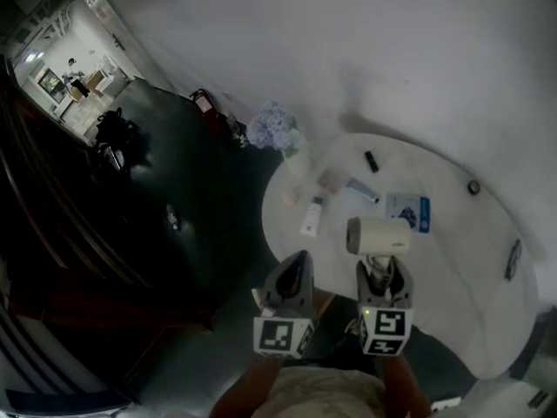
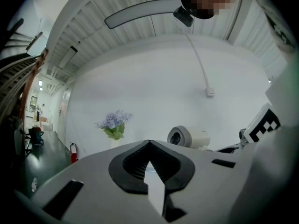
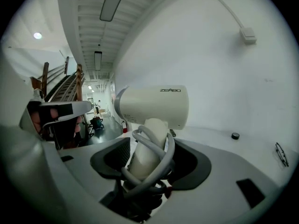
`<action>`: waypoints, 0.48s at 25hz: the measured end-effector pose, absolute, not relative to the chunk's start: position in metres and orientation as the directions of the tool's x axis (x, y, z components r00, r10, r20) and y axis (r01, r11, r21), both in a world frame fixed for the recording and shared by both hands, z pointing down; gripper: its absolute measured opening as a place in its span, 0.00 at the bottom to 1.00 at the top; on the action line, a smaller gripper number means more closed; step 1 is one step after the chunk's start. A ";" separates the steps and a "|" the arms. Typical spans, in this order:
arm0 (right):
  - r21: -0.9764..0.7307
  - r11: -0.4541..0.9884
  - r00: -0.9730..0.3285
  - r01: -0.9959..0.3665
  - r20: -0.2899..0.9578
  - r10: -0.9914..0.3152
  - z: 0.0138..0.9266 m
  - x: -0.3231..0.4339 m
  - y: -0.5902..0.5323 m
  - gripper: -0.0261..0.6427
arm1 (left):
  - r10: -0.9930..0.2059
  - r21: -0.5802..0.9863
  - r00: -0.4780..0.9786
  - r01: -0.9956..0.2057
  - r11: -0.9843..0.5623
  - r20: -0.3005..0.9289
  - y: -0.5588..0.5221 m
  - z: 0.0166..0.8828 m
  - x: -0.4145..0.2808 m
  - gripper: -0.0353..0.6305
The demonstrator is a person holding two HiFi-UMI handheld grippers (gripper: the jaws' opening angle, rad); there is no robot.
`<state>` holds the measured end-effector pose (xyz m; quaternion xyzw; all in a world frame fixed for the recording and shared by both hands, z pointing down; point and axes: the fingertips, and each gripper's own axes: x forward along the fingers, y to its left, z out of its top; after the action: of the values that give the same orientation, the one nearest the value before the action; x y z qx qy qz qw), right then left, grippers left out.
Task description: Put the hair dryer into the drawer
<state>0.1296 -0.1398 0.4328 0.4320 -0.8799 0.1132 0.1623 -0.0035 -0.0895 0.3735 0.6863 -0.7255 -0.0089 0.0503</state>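
A cream hair dryer [image 1: 379,234] hangs above the near part of the round white table [image 1: 461,294], its barrel lying level. My right gripper [image 1: 383,273] is shut on its handle, which has the grey cord wound round it. In the right gripper view the hair dryer [image 3: 152,107] stands upright between the jaws of the right gripper [image 3: 149,160]. My left gripper [image 1: 296,264] is just left of it, by the table's near-left edge, shut and holding nothing. The left gripper view shows the left gripper [image 2: 149,146] with its tips together and the hair dryer [image 2: 188,137] beyond on the right. No drawer is in view.
On the table stand a vase of pale blue flowers [image 1: 274,129], a white tube [image 1: 312,217], a blue and white box [image 1: 409,212], a small black stick [image 1: 372,161] and a round black knob [image 1: 473,186]. Dark floor and a red fire extinguisher [image 1: 202,101] lie to the left.
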 end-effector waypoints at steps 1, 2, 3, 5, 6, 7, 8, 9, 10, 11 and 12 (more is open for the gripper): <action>-0.057 0.604 -0.581 -0.795 0.362 -0.730 0.429 0.119 -0.136 0.44 | -0.997 0.087 -0.050 -0.995 0.055 0.057 -0.086 0.373 -0.014 0.06; -0.055 0.605 -0.584 -0.794 0.340 -0.737 0.425 0.109 -0.131 0.44 | -0.997 0.097 -0.047 -0.994 0.052 0.056 -0.082 0.372 -0.024 0.06; -0.051 0.603 -0.585 -0.796 0.319 -0.746 0.420 0.098 -0.127 0.44 | -0.998 0.106 -0.042 -0.993 0.048 0.054 -0.079 0.371 -0.035 0.06; -0.037 0.593 -0.578 -0.804 0.282 -0.766 0.412 0.078 -0.118 0.44 | -0.999 0.118 -0.035 -0.992 0.040 0.042 -0.070 0.368 -0.057 0.06; -0.030 0.589 -0.574 -0.808 0.268 -0.774 0.410 0.069 -0.113 0.44 | -0.999 0.119 -0.031 -0.992 0.035 0.035 -0.065 0.367 -0.067 0.06; -0.023 0.585 -0.570 -0.810 0.260 -0.779 0.408 0.060 -0.108 0.44 | -0.999 0.117 -0.027 -0.993 0.030 0.028 -0.061 0.366 -0.076 0.06; -0.020 0.584 -0.568 -0.812 0.257 -0.782 0.407 0.053 -0.103 0.44 | -1.000 0.116 -0.023 -0.993 0.026 0.021 -0.057 0.365 -0.084 0.06; -0.020 0.584 -0.568 -0.811 0.259 -0.781 0.405 0.045 -0.097 0.44 | -1.000 0.119 -0.022 -0.993 0.023 0.016 -0.054 0.364 -0.091 0.06; -0.018 0.585 -0.569 -0.811 0.263 -0.779 0.404 0.038 -0.092 0.44 | -1.000 0.123 -0.021 -0.992 0.022 0.010 -0.051 0.363 -0.099 0.06; -0.013 0.586 -0.568 -0.810 0.267 -0.779 0.404 0.031 -0.087 0.44 | -1.000 0.126 -0.020 -0.992 0.021 0.005 -0.047 0.362 -0.106 0.06; -0.006 0.585 -0.564 -0.811 0.271 -0.780 0.404 0.025 -0.082 0.44 | -1.000 0.125 -0.017 -0.992 0.017 0.000 -0.043 0.362 -0.113 0.06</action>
<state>0.0247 -0.0821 0.4039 0.4510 -0.8820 0.0647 0.1203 -0.1132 -0.0428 0.3620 0.6995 -0.7118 -0.0448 0.0439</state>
